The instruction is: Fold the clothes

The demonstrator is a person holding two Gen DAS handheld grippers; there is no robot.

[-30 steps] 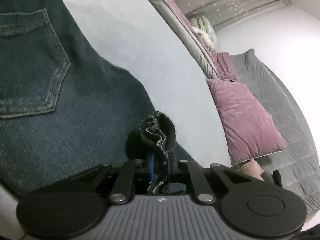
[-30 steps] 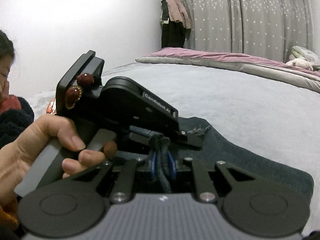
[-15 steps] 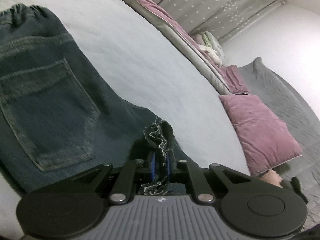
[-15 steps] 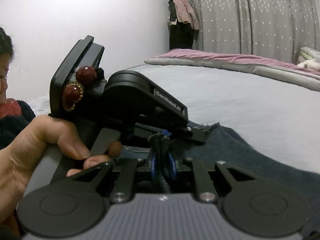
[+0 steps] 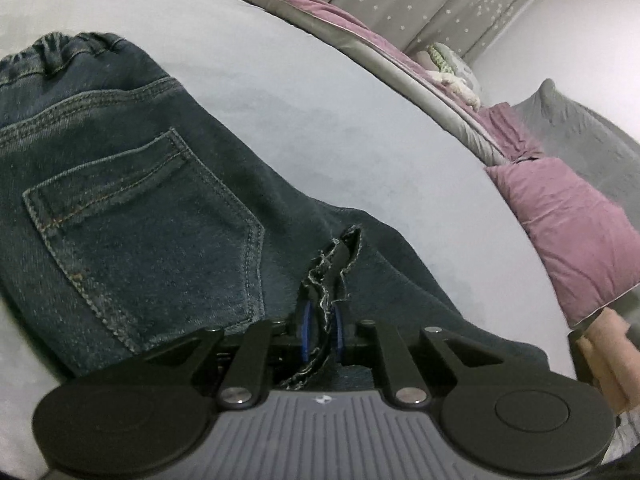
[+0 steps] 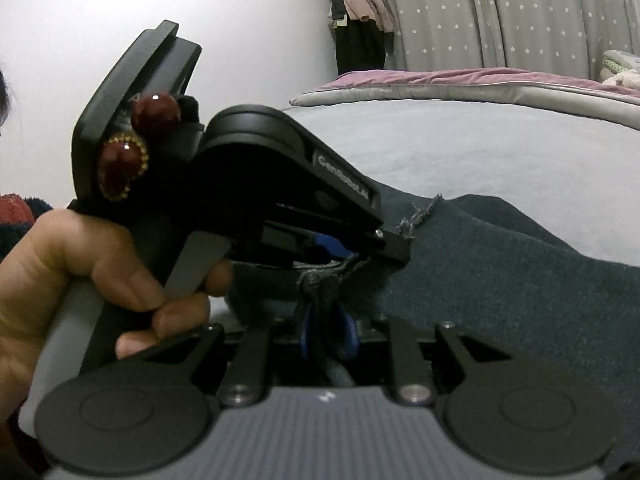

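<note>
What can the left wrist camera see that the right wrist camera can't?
Only the left wrist view shows the jeans' back pocket, their elastic waistband and a purple pillow. Only the right wrist view shows the left gripper from outside, a hand squeezing its handle, and clothes hanging by the wall. Both show the dark jeans on the pale bed, a frayed hem pinched between closed blue pads, and the star-print curtain. The right gripper clamps denim too.
</note>
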